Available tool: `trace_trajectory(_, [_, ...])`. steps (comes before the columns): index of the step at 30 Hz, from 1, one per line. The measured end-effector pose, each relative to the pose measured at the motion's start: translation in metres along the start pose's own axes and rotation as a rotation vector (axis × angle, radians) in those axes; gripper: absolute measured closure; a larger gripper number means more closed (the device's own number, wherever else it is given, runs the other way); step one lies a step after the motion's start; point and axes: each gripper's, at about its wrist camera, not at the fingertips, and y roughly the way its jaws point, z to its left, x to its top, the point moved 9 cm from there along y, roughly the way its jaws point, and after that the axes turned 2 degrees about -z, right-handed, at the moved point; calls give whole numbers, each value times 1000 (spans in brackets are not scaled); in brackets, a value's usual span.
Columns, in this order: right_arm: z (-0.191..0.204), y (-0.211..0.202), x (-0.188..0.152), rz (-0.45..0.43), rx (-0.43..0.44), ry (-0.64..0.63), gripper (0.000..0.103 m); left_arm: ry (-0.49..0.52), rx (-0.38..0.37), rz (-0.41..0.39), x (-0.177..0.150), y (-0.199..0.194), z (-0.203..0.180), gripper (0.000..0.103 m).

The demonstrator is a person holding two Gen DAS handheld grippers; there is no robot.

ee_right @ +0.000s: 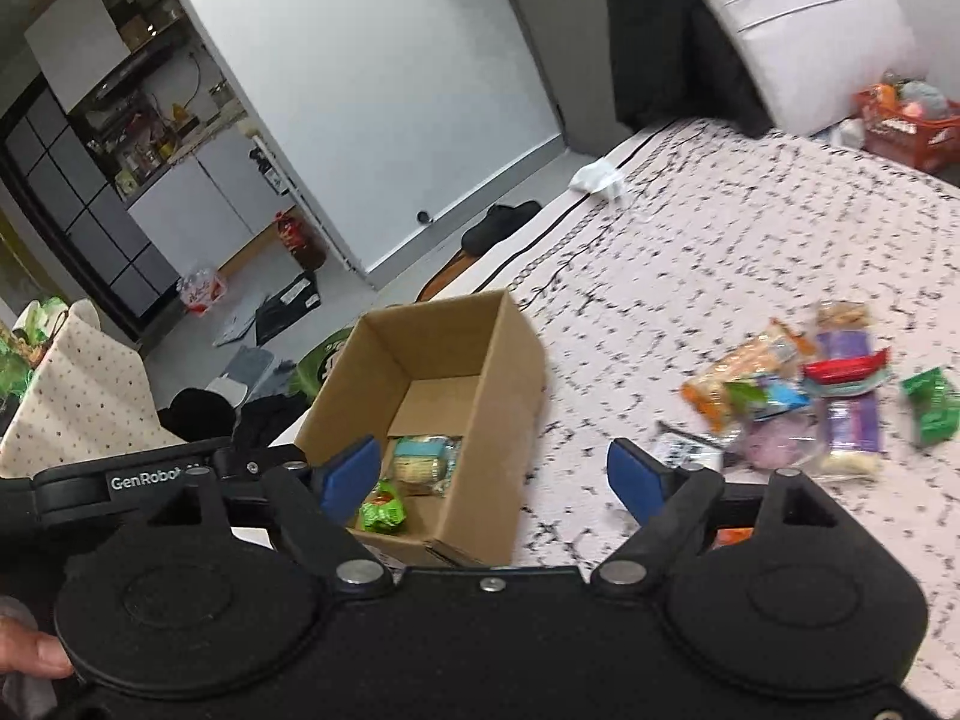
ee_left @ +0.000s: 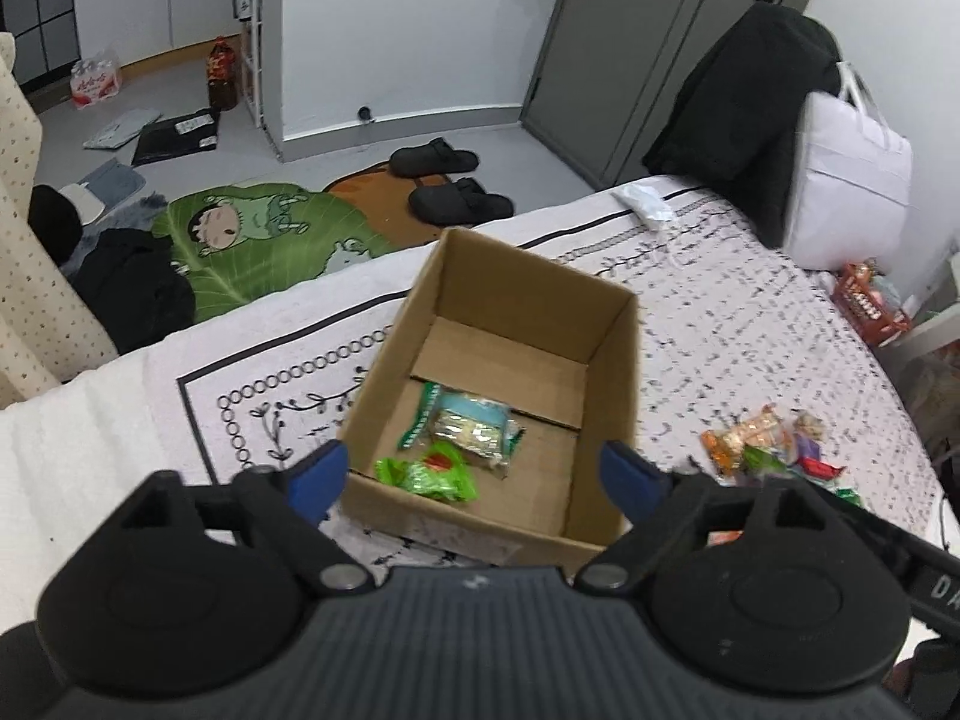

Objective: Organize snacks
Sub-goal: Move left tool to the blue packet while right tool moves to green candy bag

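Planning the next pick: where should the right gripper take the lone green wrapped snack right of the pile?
Grip the green wrapped snack across its middle from above: it lies flat on the patterned bedspread, apart from the pile. The right gripper is open.

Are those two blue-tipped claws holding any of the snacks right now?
No. The left gripper and the right gripper are both open with nothing between their fingers. Two snack packets lie in the cardboard box; the snack pile sits untouched on the bedspread.

My left wrist camera looks down close over the cardboard box (ee_left: 498,384); my right views the box (ee_right: 432,414) obliquely
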Motion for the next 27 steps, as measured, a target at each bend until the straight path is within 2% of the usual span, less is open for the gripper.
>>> trace_trajectory(4, [-17, -18, 5, -22, -27, 7, 14, 14, -15, -16, -2, -8, -12, 2])
trace_trajectory(10, [-42, -42, 10, -46, -62, 25, 0, 35, -50, -23, -9, -19, -31, 0])
trace_trajectory(20, [-93, -86, 23, -122, -140, 76, 0, 94, -120, -18, -28, -31, -70, 0])
trace_trajectory(27, [-120, -105, 24, -150, -164, 88, 0, 127, -150, -13, -39, -36, -98, 0])
